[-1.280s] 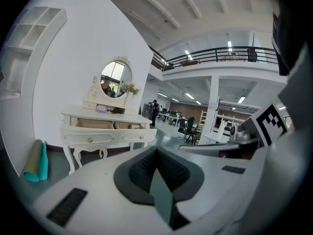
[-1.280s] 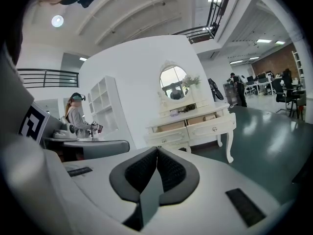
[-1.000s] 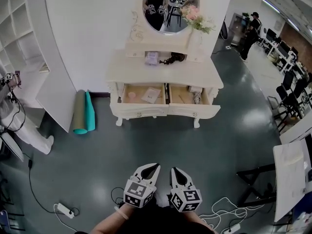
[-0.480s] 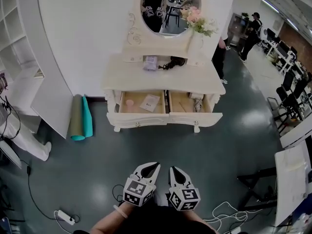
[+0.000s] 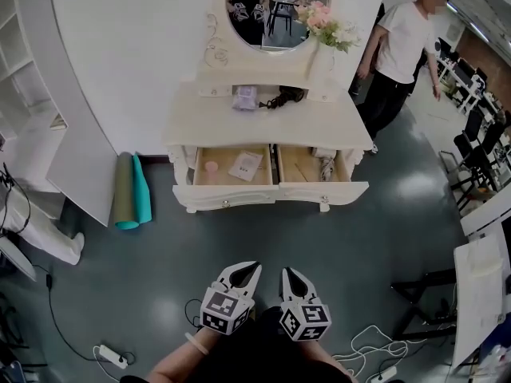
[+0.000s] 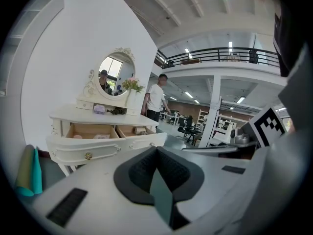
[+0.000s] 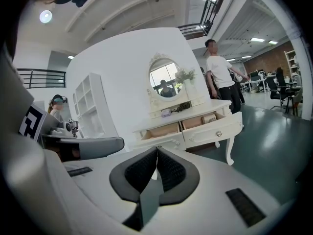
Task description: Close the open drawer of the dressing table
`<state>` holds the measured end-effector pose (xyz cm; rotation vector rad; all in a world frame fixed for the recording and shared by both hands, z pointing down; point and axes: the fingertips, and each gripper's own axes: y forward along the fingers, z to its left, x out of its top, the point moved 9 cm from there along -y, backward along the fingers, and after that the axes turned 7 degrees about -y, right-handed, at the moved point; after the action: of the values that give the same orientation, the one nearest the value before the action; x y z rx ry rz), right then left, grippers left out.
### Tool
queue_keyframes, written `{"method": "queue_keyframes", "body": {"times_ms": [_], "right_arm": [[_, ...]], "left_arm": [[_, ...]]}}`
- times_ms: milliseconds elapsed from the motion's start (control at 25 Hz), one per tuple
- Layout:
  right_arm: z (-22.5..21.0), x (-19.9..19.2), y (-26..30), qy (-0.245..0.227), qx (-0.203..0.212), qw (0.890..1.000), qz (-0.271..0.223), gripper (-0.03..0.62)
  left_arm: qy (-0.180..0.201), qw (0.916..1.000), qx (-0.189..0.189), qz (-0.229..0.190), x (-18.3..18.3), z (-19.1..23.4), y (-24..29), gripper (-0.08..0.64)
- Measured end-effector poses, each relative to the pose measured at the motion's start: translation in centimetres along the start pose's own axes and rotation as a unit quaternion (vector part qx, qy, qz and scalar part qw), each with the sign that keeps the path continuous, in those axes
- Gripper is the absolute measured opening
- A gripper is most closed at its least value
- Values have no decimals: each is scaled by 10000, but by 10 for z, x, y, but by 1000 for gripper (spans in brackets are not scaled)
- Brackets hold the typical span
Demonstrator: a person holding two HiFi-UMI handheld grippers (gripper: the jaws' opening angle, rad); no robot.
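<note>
The white dressing table (image 5: 319, 124) stands against the far wall under an oval mirror (image 5: 267, 14). Both of its drawers are pulled out: the left drawer (image 5: 217, 196) holds a paper and a small pink thing, the right drawer (image 5: 323, 191) holds a few small items. My left gripper (image 5: 249, 273) and right gripper (image 5: 289, 276) hang side by side close to my body, well short of the table, both shut and empty. The left gripper (image 6: 156, 149) view has the table (image 6: 80, 115) ahead at the left. In the right gripper (image 7: 157, 149) view the table (image 7: 195, 114) is ahead.
A person in a white shirt (image 5: 403, 42) stands at the table's right end. Rolled mats (image 5: 132, 191) lean by its left leg, next to a white shelf unit (image 5: 36, 78). A power strip (image 5: 108, 356) and cables lie on the floor beside me. A black-framed table (image 5: 479, 286) is at the right.
The person in the white shirt has walked into view at the table's right end. The table sits slightly nearer in view. Both grippers stay shut in the same place.
</note>
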<state>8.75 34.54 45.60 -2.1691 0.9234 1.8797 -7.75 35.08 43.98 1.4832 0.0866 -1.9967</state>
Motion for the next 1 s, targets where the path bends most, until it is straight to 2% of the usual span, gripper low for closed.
{"method": "queue_keyframes", "body": {"times_ms": [440,1000], "right_arm": [[-10,-11,3,187,-182,9995,196,21],[-51,21,83,53,107,9991,408,21]], "left_arm": [[-130,9996,-26,237,-11,5,5,15],[-366,9984,360,219,17,47,63,15]]}}
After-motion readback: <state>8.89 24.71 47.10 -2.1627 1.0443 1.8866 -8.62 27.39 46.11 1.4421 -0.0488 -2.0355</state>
